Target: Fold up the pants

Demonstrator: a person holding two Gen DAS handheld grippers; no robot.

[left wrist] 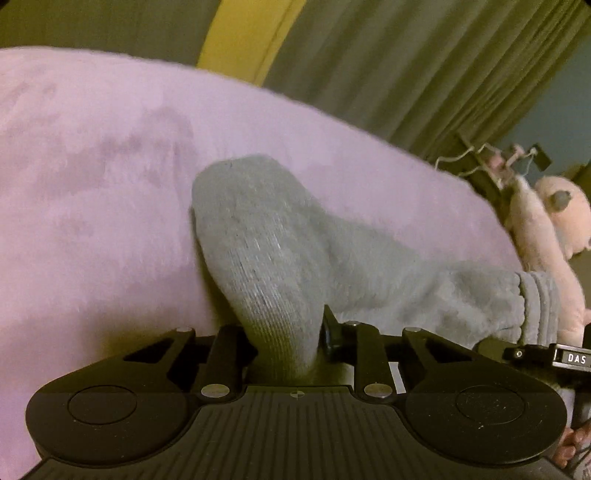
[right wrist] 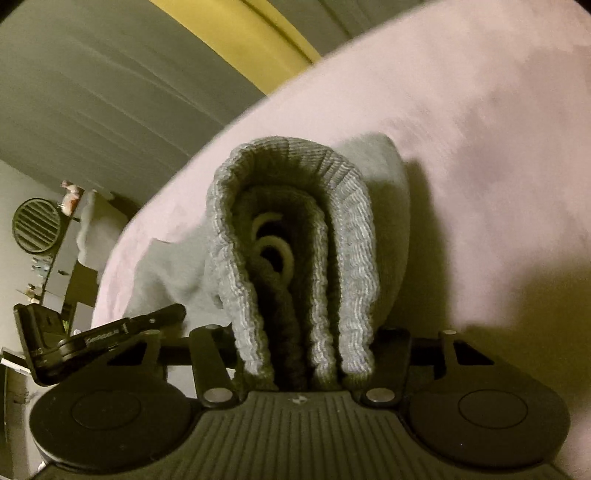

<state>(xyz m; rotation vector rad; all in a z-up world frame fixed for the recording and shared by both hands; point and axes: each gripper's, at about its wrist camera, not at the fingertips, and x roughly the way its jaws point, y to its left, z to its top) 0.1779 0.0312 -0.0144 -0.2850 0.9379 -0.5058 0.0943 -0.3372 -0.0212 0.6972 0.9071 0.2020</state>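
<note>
Grey knit pants (left wrist: 266, 236) lie on a pink fleece blanket (left wrist: 92, 177). In the left wrist view a fold of the grey cloth rises into my left gripper (left wrist: 284, 343), whose jaws are shut on it; the cloth hides the fingertips. The ribbed cuff (left wrist: 535, 306) lies to the right, beside the other gripper's body. In the right wrist view the doubled ribbed waistband (right wrist: 295, 229), with a pale drawstring (right wrist: 273, 240) looped inside, stands between the jaws of my right gripper (right wrist: 306, 354), which is shut on it. Part of the left gripper (right wrist: 55, 343) shows at the left.
A pink plush toy (left wrist: 546, 236) sits at the blanket's right edge. Grey-green curtains (left wrist: 388, 66) and a yellow strip (left wrist: 240, 33) hang behind the bed. A round vent-like object (right wrist: 37, 225) and shelves stand far left in the right wrist view.
</note>
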